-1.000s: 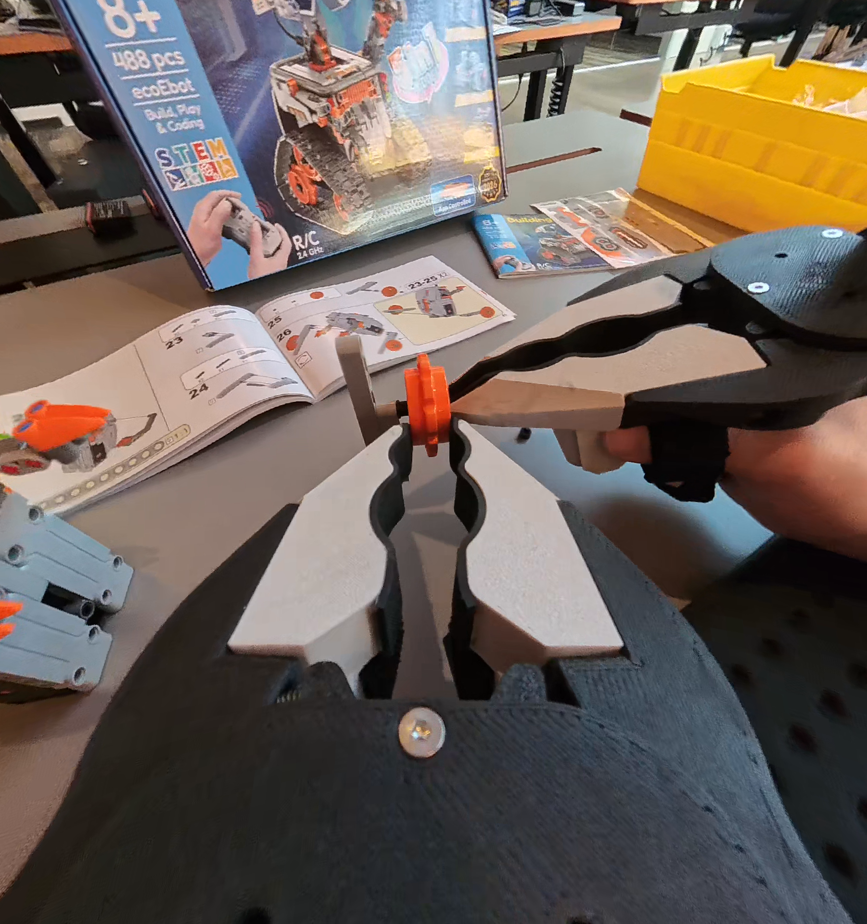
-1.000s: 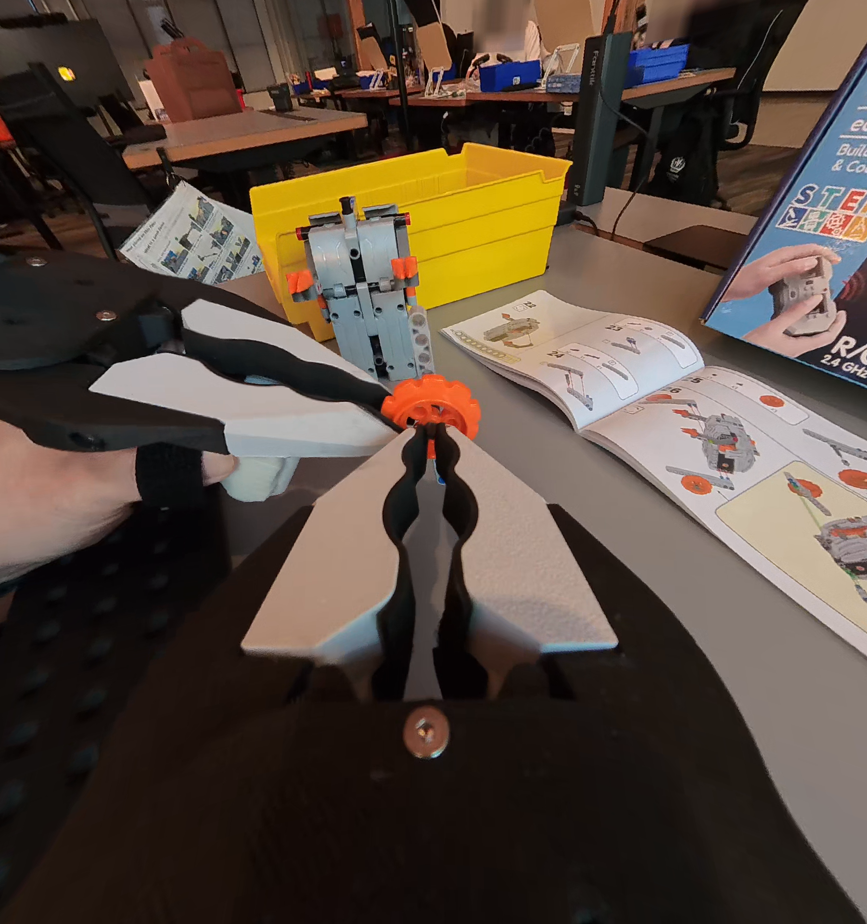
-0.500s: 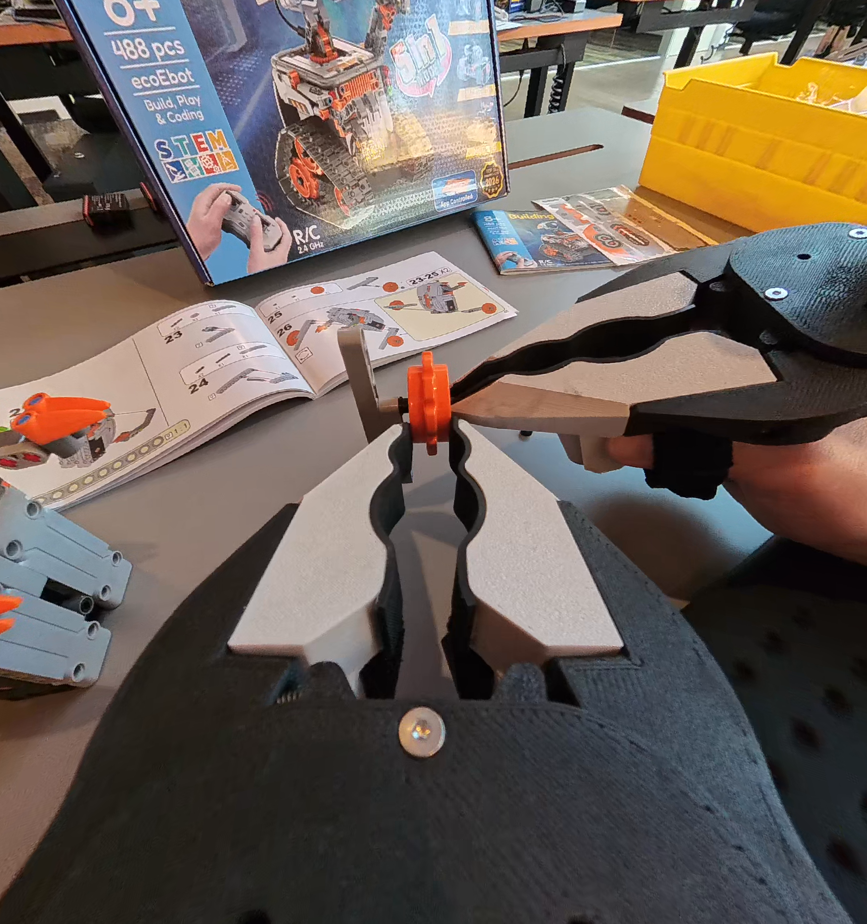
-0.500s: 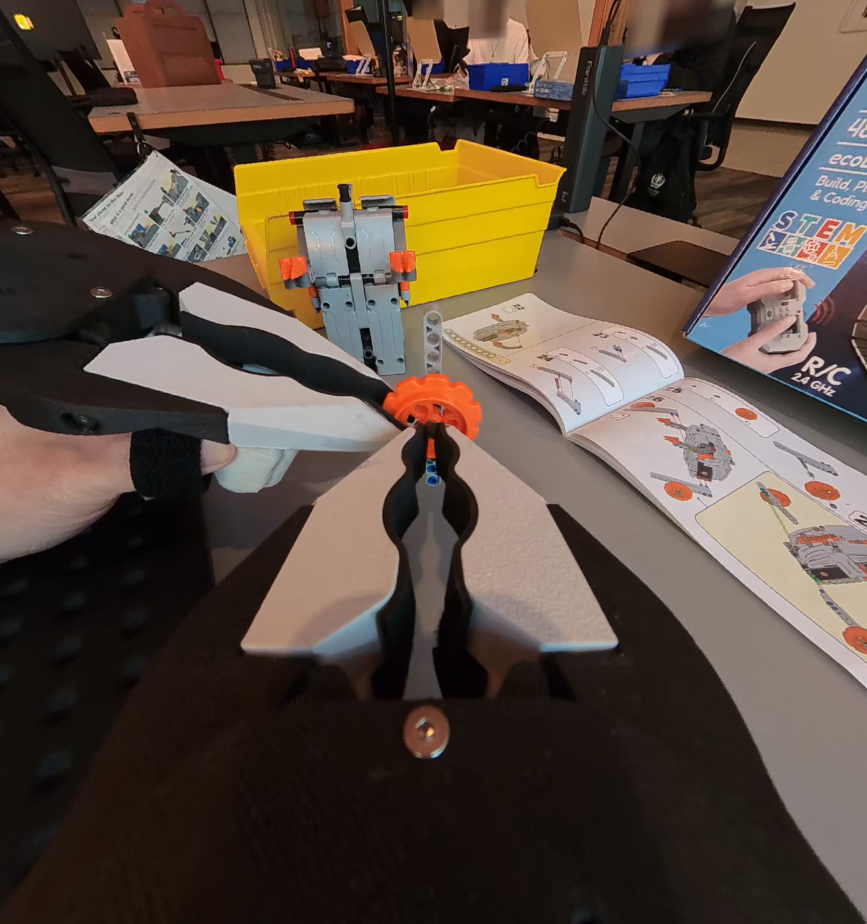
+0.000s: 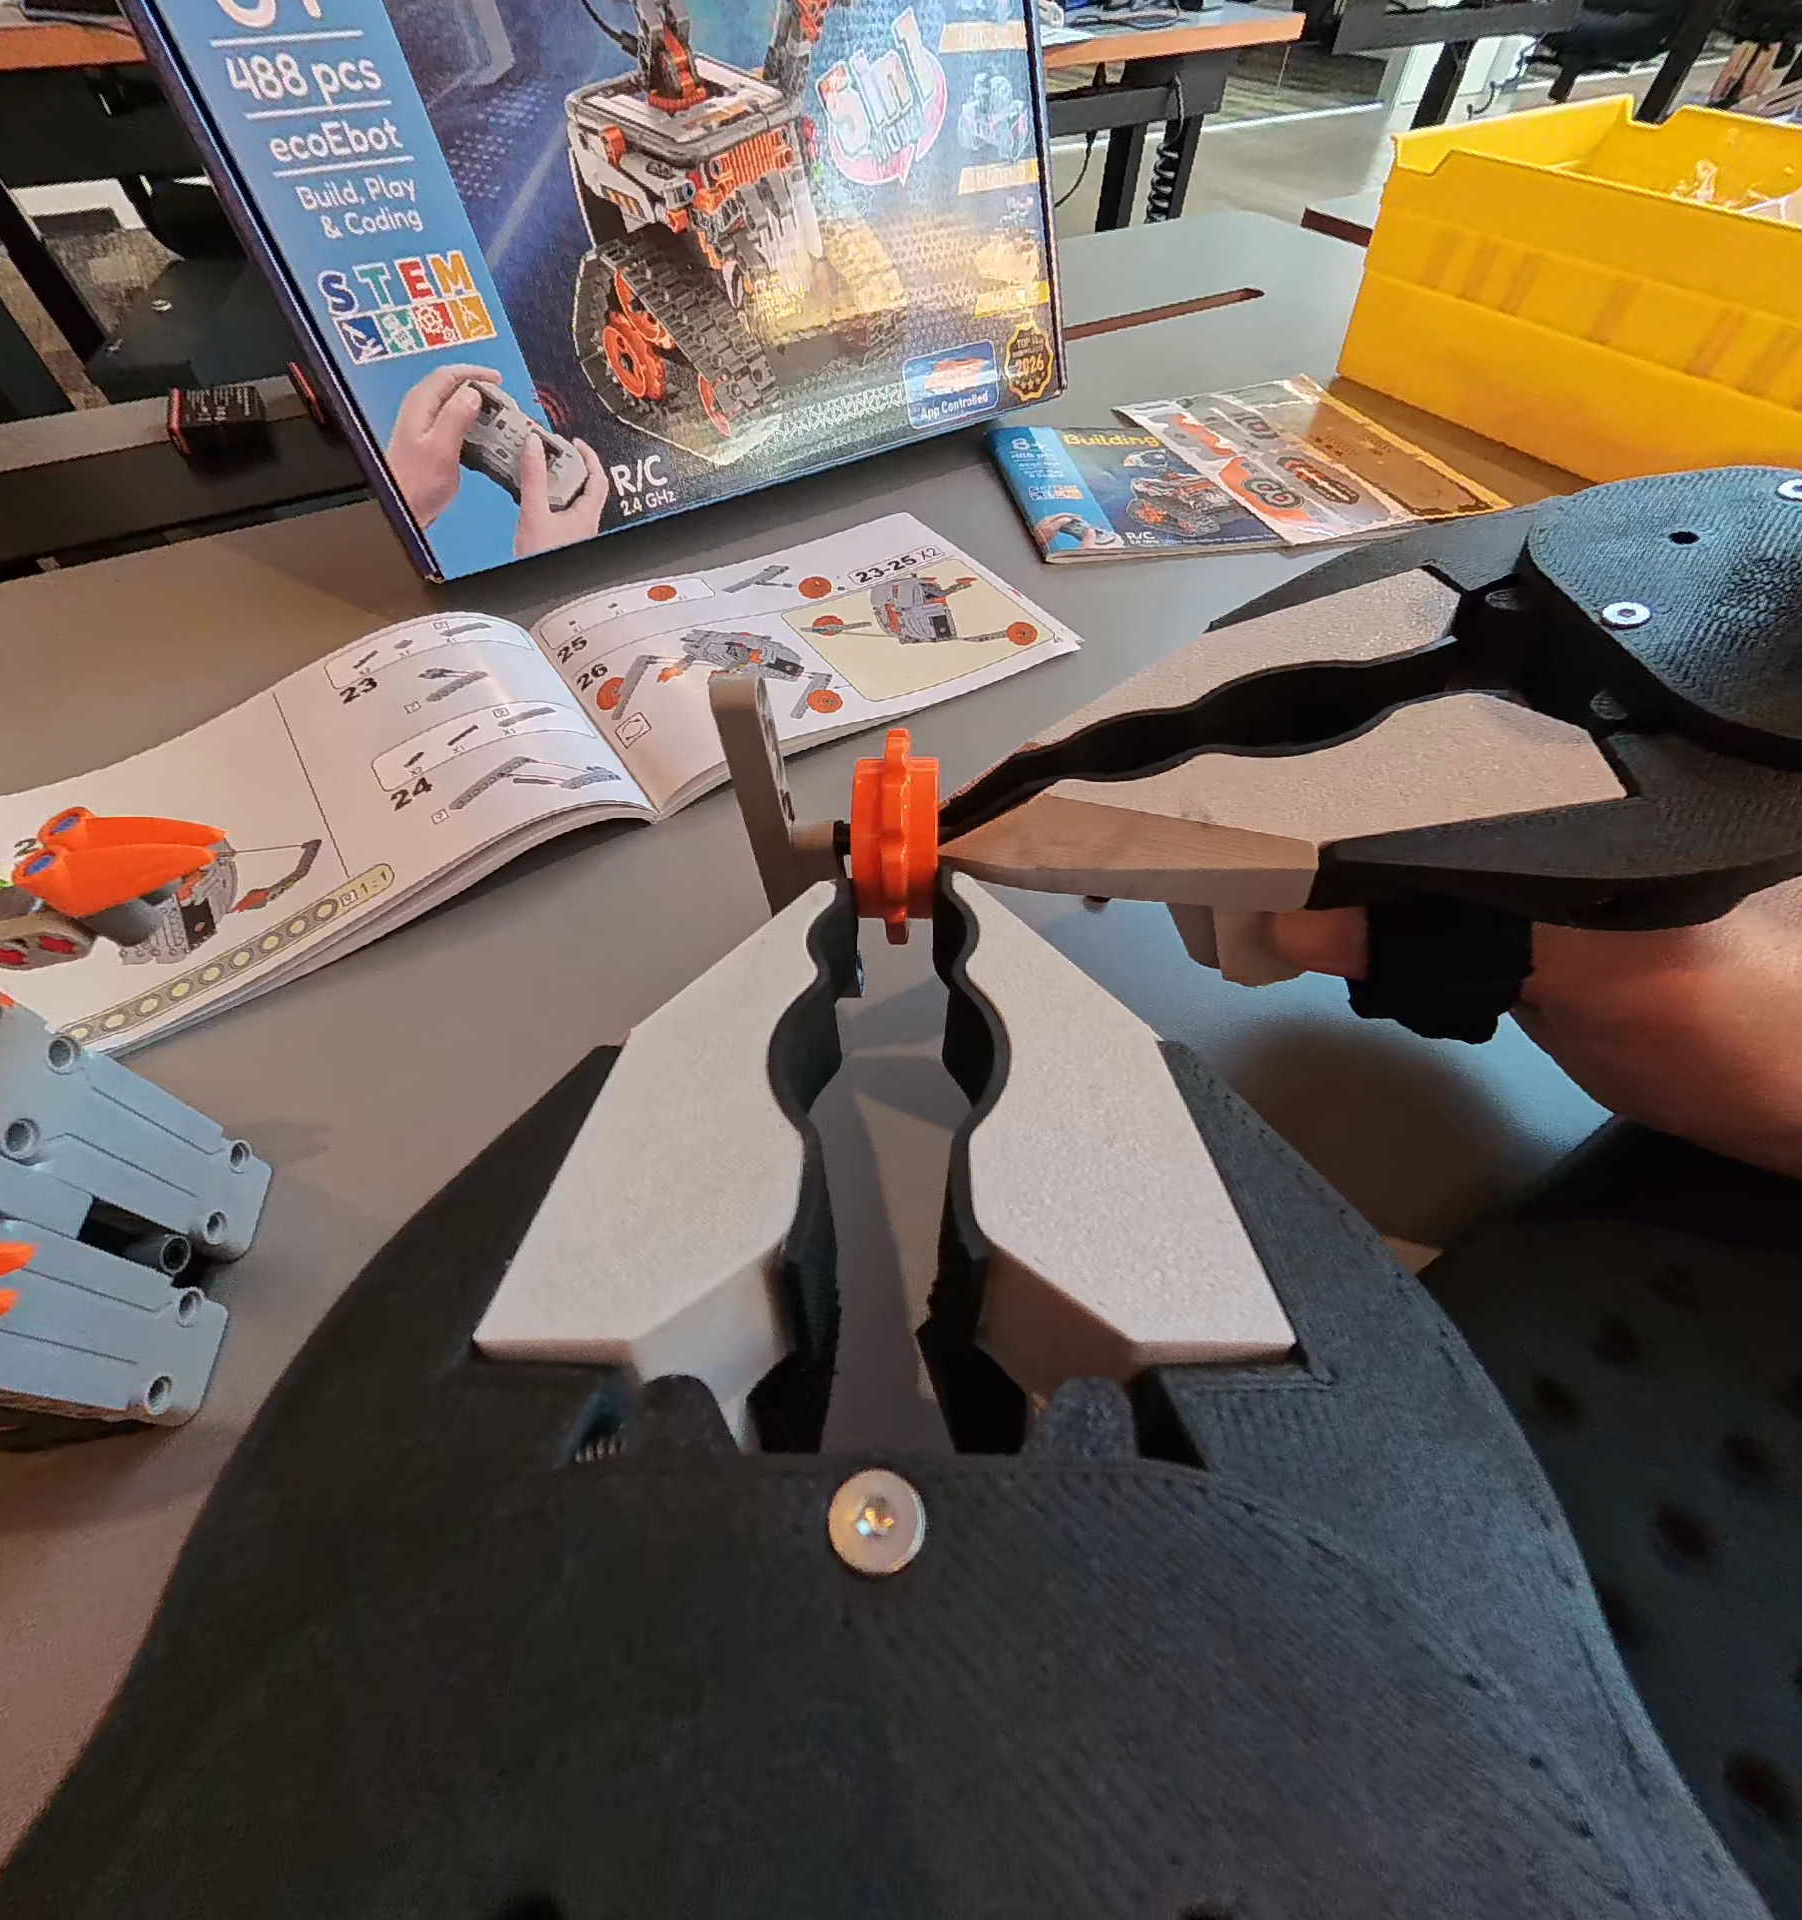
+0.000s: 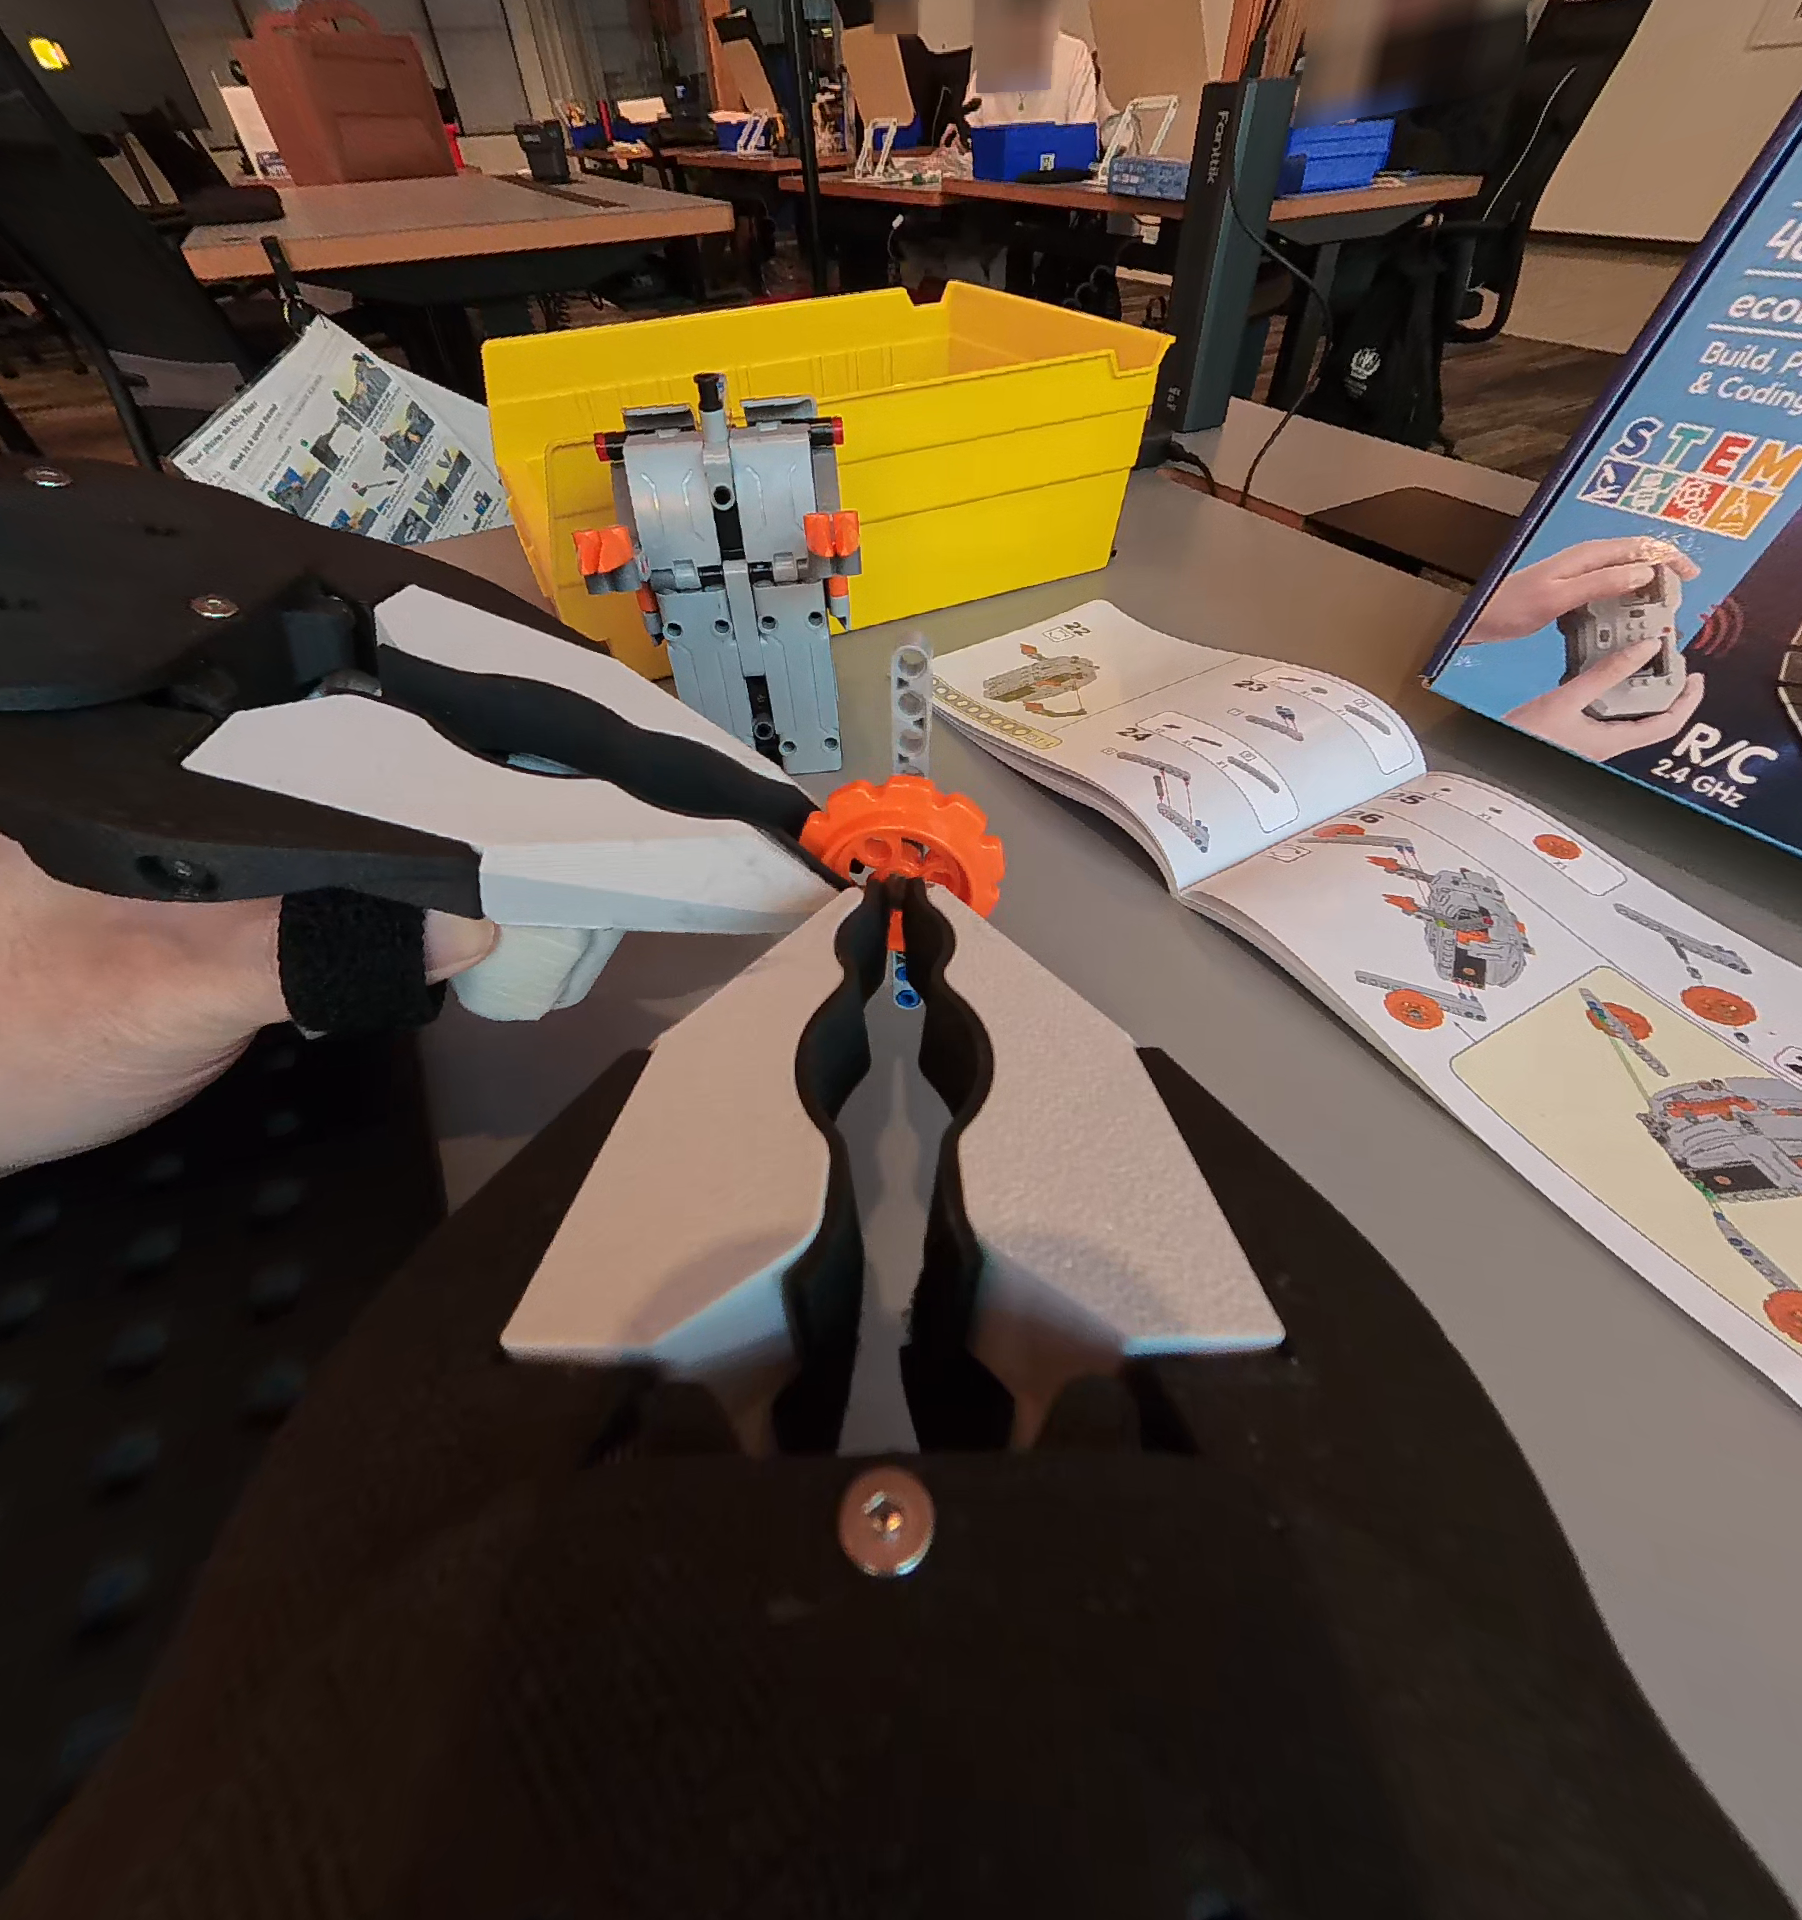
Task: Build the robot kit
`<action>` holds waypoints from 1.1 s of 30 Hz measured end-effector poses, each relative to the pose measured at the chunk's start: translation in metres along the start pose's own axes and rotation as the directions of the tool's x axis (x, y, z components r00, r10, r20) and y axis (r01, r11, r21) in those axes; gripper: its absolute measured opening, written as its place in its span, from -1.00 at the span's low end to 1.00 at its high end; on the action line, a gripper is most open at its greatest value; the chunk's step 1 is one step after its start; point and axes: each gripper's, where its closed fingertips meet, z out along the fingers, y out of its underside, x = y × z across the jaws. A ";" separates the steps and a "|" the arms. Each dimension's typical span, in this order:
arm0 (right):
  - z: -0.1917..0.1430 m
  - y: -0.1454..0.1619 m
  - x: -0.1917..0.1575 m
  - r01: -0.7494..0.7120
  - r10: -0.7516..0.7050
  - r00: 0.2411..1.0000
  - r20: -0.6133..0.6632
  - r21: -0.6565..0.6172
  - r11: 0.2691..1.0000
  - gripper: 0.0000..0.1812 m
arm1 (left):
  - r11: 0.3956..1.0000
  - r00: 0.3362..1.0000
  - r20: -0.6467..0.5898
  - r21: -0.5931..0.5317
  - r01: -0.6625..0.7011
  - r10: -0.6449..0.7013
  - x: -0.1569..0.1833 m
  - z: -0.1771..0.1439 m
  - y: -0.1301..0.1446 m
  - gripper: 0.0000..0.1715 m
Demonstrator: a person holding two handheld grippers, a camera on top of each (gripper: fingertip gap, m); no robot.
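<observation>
An orange toothed wheel (image 5: 895, 831) sits on a black axle with an upright grey holed beam (image 5: 755, 784) behind it, held above the grey table (image 5: 440, 1049). My left gripper (image 5: 889, 902) is shut on the wheel's lower rim, one finger on each face. My right gripper (image 5: 941, 836) comes in from the right with its tips closed at the wheel's hub. In the right wrist view the wheel (image 6: 902, 844) faces me, the right gripper (image 6: 895, 902) pinches its lower middle, and the left gripper (image 6: 824, 857) meets it from the left. The beam (image 6: 910, 707) rises behind. A blue pin (image 6: 907, 992) shows below.
A blue kit box (image 5: 606, 260) stands at the back, with an open instruction booklet (image 5: 481, 748) in front of it. Leaflets (image 5: 1219, 488) and a yellow bin (image 5: 1603, 291) are at the right. A grey and orange model (image 6: 731, 582) stands before the bin (image 6: 980, 457).
Both grippers stay closed on the wheel and have shifted slightly together. In the right wrist view the grey beam, earlier lost against the model, now stands clear beside it.
</observation>
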 end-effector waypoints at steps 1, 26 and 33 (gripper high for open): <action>0.000 0.000 0.000 0.001 -0.001 1.000 0.000 0.001 1.000 -0.99 | 1.000 1.000 0.001 0.000 -0.002 0.002 0.000 0.000 0.000 -0.85; -0.080 0.037 -0.053 0.535 -0.479 0.661 0.577 0.084 0.840 -0.58 | 0.761 0.658 -0.398 0.201 -0.617 0.639 0.099 -0.038 0.037 -0.84; -0.083 0.032 -0.057 0.542 -0.494 0.629 0.600 0.116 0.832 -0.57 | 0.779 0.641 -0.455 0.244 -0.578 0.618 0.101 -0.042 0.032 -0.84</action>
